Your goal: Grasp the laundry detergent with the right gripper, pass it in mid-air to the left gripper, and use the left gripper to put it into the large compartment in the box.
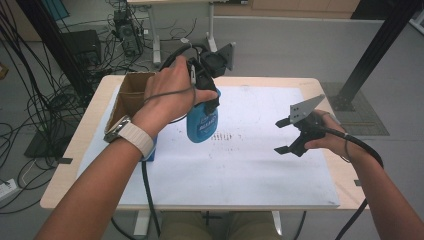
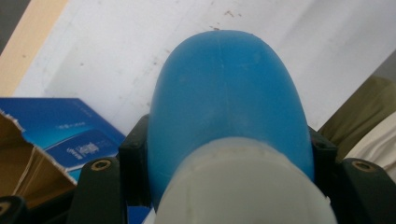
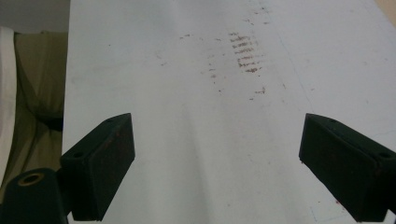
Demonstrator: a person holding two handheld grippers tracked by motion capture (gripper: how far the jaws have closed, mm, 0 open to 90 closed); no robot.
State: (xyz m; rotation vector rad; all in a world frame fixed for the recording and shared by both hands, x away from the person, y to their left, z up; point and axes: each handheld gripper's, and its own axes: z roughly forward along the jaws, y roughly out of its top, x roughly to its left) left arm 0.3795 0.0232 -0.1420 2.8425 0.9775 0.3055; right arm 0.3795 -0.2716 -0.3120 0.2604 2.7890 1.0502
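Note:
A blue plastic bottle (image 1: 202, 123) with a white neck hangs upside down over the white sheet (image 1: 250, 165), clear of it, in my left gripper (image 1: 209, 100). In the left gripper view the black jaws clamp both sides of the blue bottle (image 2: 229, 93), just beyond its white neck (image 2: 243, 186). My right gripper (image 1: 280, 136) is held over the right part of the sheet, pointing left, with its jaws wide apart. The right gripper view has my right gripper (image 3: 217, 154) with nothing between its black pads (image 3: 105, 158), only the sheet below.
An open cardboard box (image 1: 131, 92) stands at the table's left edge, with a blue carton (image 1: 152, 148) against its near side. Faint brown marks (image 3: 245, 51) dot the sheet's middle. Cables lie on the floor at left and behind the table.

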